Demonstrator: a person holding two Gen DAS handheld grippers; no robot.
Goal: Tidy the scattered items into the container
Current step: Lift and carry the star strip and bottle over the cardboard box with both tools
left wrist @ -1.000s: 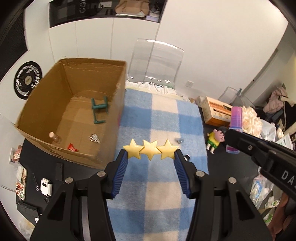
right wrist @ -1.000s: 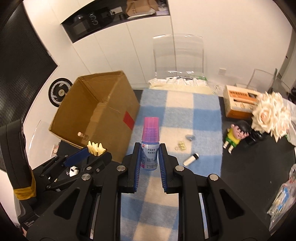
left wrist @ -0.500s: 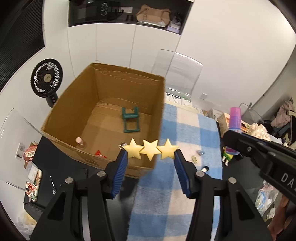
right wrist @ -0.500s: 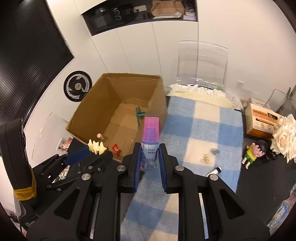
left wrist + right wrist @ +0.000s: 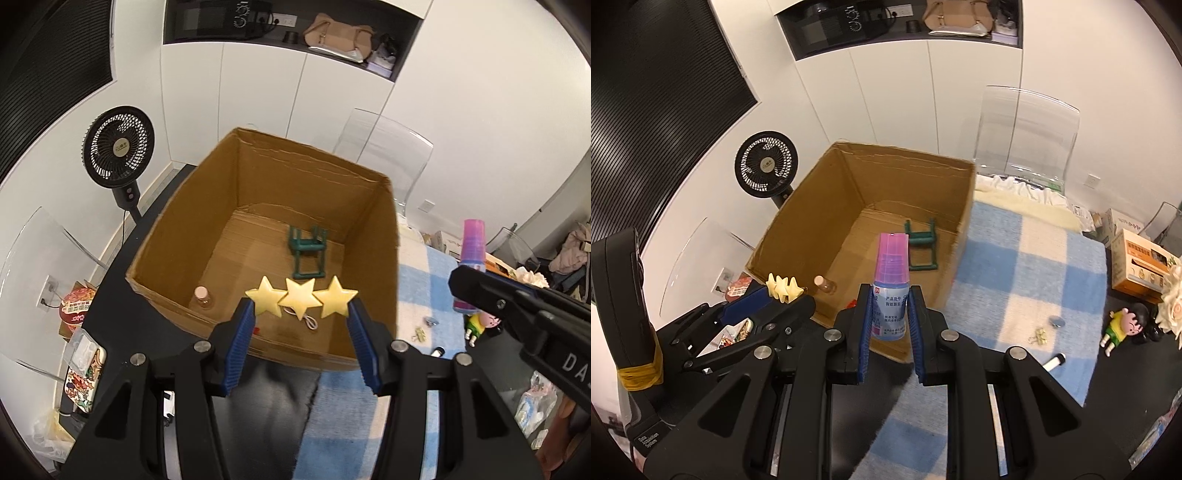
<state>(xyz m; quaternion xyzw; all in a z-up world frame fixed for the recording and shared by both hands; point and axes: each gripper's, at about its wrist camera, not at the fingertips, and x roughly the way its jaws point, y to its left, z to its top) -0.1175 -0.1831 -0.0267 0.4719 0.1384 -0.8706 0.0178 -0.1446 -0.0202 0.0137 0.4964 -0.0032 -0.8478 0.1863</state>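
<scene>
My left gripper (image 5: 301,306) is shut on a yellow three-star piece (image 5: 301,297) and holds it above the near edge of the open cardboard box (image 5: 258,177). My right gripper (image 5: 888,314) is shut on a blue spray bottle with a pink cap (image 5: 890,291), upright, in front of the box (image 5: 812,206); the bottle also shows in the left wrist view (image 5: 471,247). Inside the box lie a green toy stool (image 5: 306,251), a small pink-capped bottle (image 5: 202,297), a white string (image 5: 308,321) and a red item (image 5: 851,304). The star piece also shows in the right wrist view (image 5: 783,288).
A blue-checked cloth (image 5: 1027,266) to the right of the box holds a gold clip (image 5: 1039,334), a grey cap (image 5: 1057,320) and a white tube (image 5: 1054,362). A doll (image 5: 1123,326), an orange carton (image 5: 1141,264), a fan (image 5: 118,147) and clear chairs (image 5: 1027,133) surround the table.
Both grippers have swung left from over the cloth towards the box. The star piece now hangs over the box's near edge, and the bottle sits in front of the box opening.
</scene>
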